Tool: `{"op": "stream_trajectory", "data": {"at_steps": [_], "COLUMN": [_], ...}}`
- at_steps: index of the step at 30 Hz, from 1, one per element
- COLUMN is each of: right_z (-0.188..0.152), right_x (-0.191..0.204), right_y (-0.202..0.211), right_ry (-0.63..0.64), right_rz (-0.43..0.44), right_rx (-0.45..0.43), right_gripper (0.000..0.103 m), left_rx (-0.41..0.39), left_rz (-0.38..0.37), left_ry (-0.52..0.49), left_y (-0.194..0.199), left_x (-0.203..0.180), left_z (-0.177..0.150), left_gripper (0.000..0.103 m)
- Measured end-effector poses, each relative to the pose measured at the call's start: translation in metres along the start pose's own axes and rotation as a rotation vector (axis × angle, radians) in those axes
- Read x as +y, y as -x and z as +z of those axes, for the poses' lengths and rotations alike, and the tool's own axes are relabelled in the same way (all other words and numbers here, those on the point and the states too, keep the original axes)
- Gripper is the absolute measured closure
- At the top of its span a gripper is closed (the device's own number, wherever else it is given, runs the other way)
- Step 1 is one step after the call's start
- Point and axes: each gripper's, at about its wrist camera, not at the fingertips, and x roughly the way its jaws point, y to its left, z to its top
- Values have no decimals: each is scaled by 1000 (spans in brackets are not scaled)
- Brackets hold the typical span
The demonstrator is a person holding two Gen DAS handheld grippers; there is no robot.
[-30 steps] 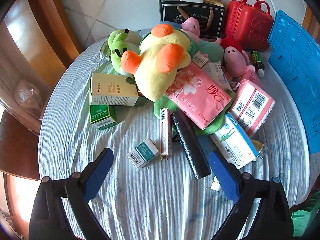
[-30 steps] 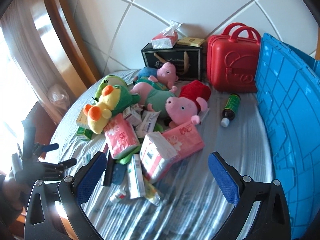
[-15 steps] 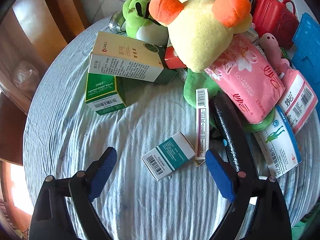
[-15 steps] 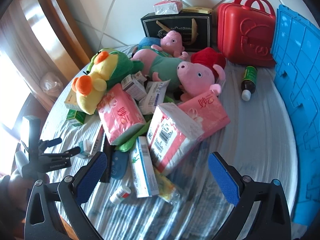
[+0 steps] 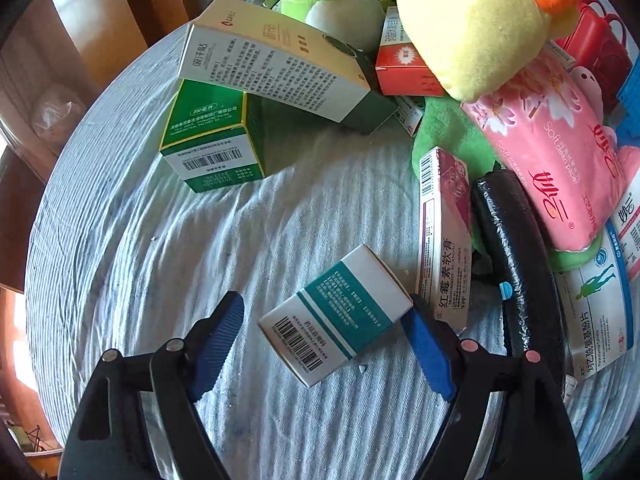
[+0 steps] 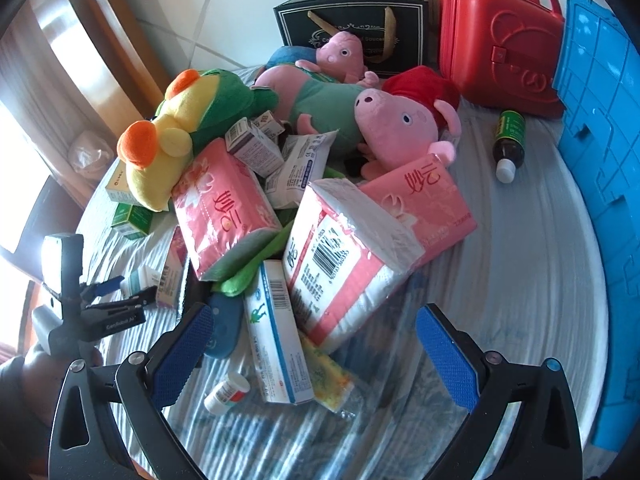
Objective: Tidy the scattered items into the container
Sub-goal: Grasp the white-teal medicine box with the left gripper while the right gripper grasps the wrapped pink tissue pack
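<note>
Now, teal-and-white box [image 5: 336, 316]: lies flat on the striped cloth [image 5: 160, 248] toward the near edge of the table, barcode end nearest, between the two blue pads.
Left gripper [image 5: 322, 332]: jaws just closing in around the teal-and-white box; right pad at the box's corner, left pad clear of it, no squeeze visible.
Ointment carton [image 5: 442, 236]: just right of the teal-and-white box, long and narrow, on edge.
Black roll [image 5: 516, 264]: beside the ointment carton, farther right.
Green box [image 5: 212, 140]: toward the far left edge, with a cream box [image 5: 276, 60] leaning across its top.
Yellow duck plush [image 5: 476, 20]: far side of the pile, over a pink tissue pack [image 5: 548, 160].
Right gripper [image 6: 314, 352]: jaws spread wide, nothing between the pads, above a long blue-and-white carton [image 6: 276, 332] and a small pill bottle [image 6: 227, 393].
Large tissue pack [image 6: 360, 244]: middle of the table, pink pig plush [image 6: 400, 128] behind it.
Blue crate [image 6: 600, 184]: along the right edge.
Red case [image 6: 496, 44]: far right corner, dark bottle [image 6: 509, 144] lying in front.
</note>
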Motion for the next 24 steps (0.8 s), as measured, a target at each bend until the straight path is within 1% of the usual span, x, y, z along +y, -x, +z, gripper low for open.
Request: {"op": "stream_trajectory", "data": {"at_steps": [1, 2, 3, 10, 15, 19, 24], "right_z": [0, 0, 0, 3, 9, 15, 19], "right_x": [0, -1, -1, -6, -12, -20, -26], "right_y": [-2, -4, -6, -24, -39, -55, -67], "right_ry": [2, 4, 6, -2, -13, -26, -34], "right_rz": [-3, -4, -5, -20, -70, -77, -60], "right_rx": [2, 5, 10, 29, 37, 42, 29], "right_gripper": [0, 0, 0, 0, 0, 0, 1], "left_rx": [-2, 0, 0, -19, -32, -41, -23], "left_rz": [-4, -6, -6, -30, -41, -40, -50], "left_ry": [2, 0, -2, 11, 1, -20, -43], "left_y": [0, -1, -1, 5, 15, 21, 20], "left_x": [1, 2, 2, 2, 1, -1, 2], "left_z": [0, 0, 0, -1, -3, -3, -7], "left_gripper": [26, 36, 38, 38, 38, 38, 38]}}
